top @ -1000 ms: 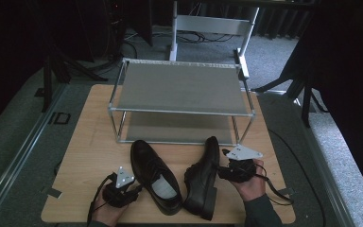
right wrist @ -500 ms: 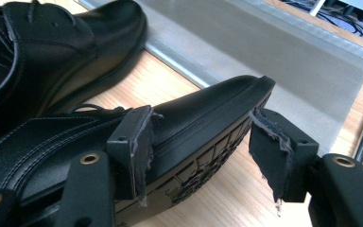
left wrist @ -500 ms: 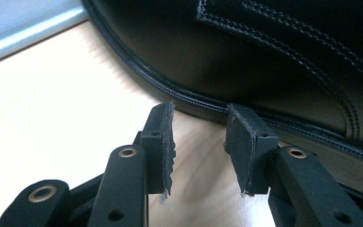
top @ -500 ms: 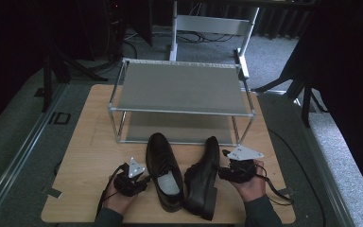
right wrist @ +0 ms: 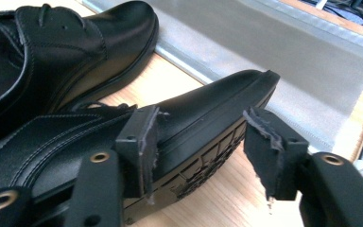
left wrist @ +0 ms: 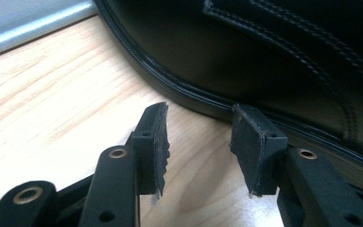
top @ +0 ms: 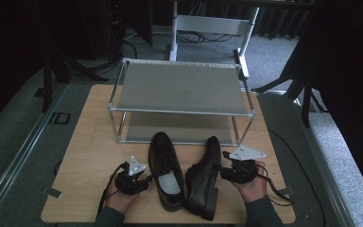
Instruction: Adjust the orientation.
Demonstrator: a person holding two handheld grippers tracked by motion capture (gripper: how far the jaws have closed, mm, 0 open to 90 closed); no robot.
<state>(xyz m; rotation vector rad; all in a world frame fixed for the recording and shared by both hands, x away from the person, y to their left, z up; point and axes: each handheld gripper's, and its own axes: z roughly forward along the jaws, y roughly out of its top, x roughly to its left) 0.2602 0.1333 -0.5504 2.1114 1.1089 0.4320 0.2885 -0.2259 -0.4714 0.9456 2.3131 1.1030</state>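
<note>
**Two black shoes at the foot of the rack, your tools on either side**

High view: You hold the left tool [top: 144, 182] just beside the outer flank of the upright shoe [top: 166, 176], which stands sole-down on the wooden table [top: 90, 156] with its toe toward the two-tier metal rack [top: 182, 90]. Your right tool [top: 223, 171] sits against the tipped shoe [top: 203, 182], which lies on its side with its sole turned toward your right hand [top: 251, 185]. The two shoes lie close together, in front of the rack's lower shelf.

Left gripper view: The left tool [left wrist: 199, 142] stands apart, its jaws having just been opening, with bare table between them. The upright shoe [left wrist: 283, 61] lies just beyond the fingertips [left wrist: 156, 142]; its welt runs close past the far pad.

Right gripper view: The right tool [right wrist: 201, 149] stands apart, its jaws having just been closing. The tipped shoe [right wrist: 208, 111] lies between them, its treaded sole edge facing the gap; one pad is at the upper, while the other stands clear of the sole. The upright shoe [right wrist: 71, 56] shows behind, near the rack [right wrist: 274, 61].
</note>
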